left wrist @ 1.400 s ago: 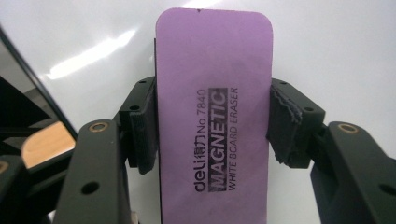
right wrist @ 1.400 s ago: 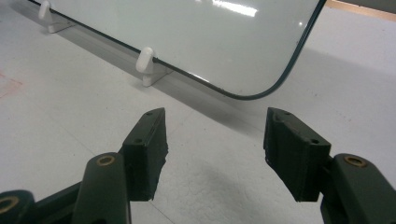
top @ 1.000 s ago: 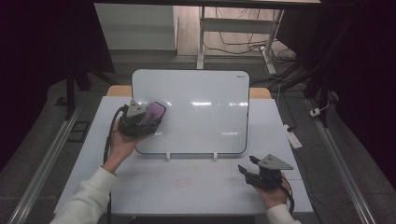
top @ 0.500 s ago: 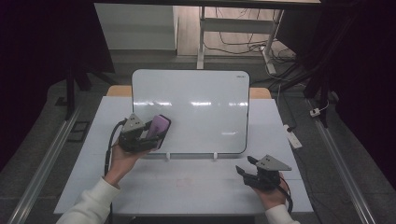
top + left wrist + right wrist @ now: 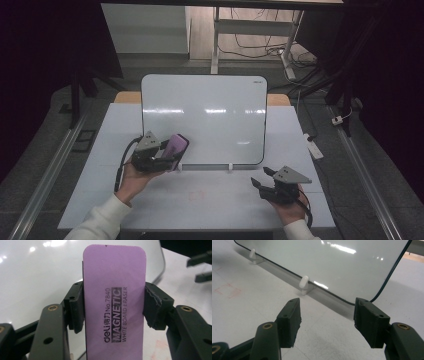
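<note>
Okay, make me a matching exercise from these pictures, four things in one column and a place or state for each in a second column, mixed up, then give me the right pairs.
Things:
1. purple eraser
2. whiteboard
3. left tool
4. right tool

Places or states:
A. open, with nothing between its jaws, low over the table near its front right
B. clamped between two black jaws
C. propped on small white feet at the middle of the table
D. shut on something, at the whiteboard's lower left corner

Pairs: 1-B, 2-C, 3-D, 4-A
</note>
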`<action>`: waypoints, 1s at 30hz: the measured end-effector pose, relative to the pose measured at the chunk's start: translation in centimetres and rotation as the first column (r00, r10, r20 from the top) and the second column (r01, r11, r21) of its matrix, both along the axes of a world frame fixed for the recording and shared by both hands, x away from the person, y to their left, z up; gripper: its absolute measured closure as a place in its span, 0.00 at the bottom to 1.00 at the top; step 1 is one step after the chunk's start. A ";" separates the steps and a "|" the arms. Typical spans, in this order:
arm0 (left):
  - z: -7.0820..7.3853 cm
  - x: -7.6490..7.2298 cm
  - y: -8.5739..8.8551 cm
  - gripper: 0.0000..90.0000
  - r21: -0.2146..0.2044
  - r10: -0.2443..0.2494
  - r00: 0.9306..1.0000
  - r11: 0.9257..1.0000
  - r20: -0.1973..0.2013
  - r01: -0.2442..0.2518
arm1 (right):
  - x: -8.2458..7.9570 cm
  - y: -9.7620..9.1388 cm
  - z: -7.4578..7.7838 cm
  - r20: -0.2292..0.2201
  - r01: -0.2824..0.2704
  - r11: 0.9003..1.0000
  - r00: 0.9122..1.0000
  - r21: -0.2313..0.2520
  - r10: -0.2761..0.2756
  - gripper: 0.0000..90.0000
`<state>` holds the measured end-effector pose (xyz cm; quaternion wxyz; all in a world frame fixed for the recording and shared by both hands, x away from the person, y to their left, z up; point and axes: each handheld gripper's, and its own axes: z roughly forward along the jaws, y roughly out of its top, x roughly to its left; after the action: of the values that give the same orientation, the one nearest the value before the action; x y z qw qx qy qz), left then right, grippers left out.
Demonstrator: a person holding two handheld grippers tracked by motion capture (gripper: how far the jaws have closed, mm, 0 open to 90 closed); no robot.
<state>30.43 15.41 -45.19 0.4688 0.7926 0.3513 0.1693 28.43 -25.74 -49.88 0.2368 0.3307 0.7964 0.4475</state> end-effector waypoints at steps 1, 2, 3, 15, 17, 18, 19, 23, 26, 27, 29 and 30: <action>-0.1 -0.1 -0.3 0.46 0.007 -0.013 1.000 1.000 0.000 0.013 | 0.0 0.0 0.1 0.001 0.000 1.000 1.000 0.004 0.000 0.41; -0.2 -0.2 -0.5 0.46 0.012 -0.025 1.000 1.000 -0.001 0.025 | -0.1 0.0 0.2 0.001 0.001 1.000 1.000 0.007 -0.001 0.41; -0.3 -0.3 -0.8 0.46 0.017 -0.035 0.999 0.999 -0.001 0.035 | -0.1 0.0 0.4 0.004 -0.001 1.000 1.000 0.010 0.001 0.41; -1.1 -1.5 -2.8 0.46 0.123 -0.149 0.989 0.981 -0.006 0.148 | 0.2 2.7 2.7 -0.072 -0.091 0.995 0.993 0.047 0.095 0.39; -1.3 -1.7 -3.3 0.46 0.141 -0.168 0.986 0.976 -0.005 0.167 | 0.4 3.7 3.2 -0.099 -0.114 0.992 0.988 0.055 0.119 0.39; -1.4 -1.8 -3.5 0.46 0.153 -0.179 0.984 0.972 -0.004 0.177 | 0.6 4.1 3.4 -0.111 -0.129 0.990 0.985 0.065 0.136 0.39; -1.4 -1.8 -3.7 0.46 0.160 -0.185 0.983 0.970 -0.004 0.183 | 0.8 4.7 3.7 -0.126 -0.144 0.987 0.980 0.075 0.153 0.39; -1.8 -2.1 -4.4 0.46 0.185 -0.214 0.977 0.960 -0.001 0.210 | 1.4 6.4 4.5 -0.157 -0.174 0.979 0.969 0.102 0.189 0.40; -2.0 -2.2 -4.9 0.46 0.199 -0.236 0.972 0.952 0.000 0.231 | 1.9 7.5 5.2 -0.185 -0.198 0.971 0.958 0.135 0.221 0.40; -2.0 -2.2 -5.1 0.46 0.210 -0.244 0.970 0.948 0.003 0.238 | 2.0 7.9 5.3 -0.188 -0.203 0.969 0.956 0.140 0.227 0.40; -2.0 -2.4 -5.4 0.46 0.226 -0.259 0.966 0.941 0.008 0.251 | 2.2 8.7 5.7 -0.198 -0.215 0.965 0.950 0.148 0.242 0.40; -2.1 -2.4 -5.6 0.46 0.231 -0.266 0.964 0.939 0.009 0.257 | 2.3 9.0 5.8 -0.204 -0.220 0.964 0.947 0.151 0.248 0.40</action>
<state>27.99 9.81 -47.25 0.4003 0.8770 0.2118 0.1606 30.77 -16.73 -44.09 0.0707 0.2959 0.8214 0.4825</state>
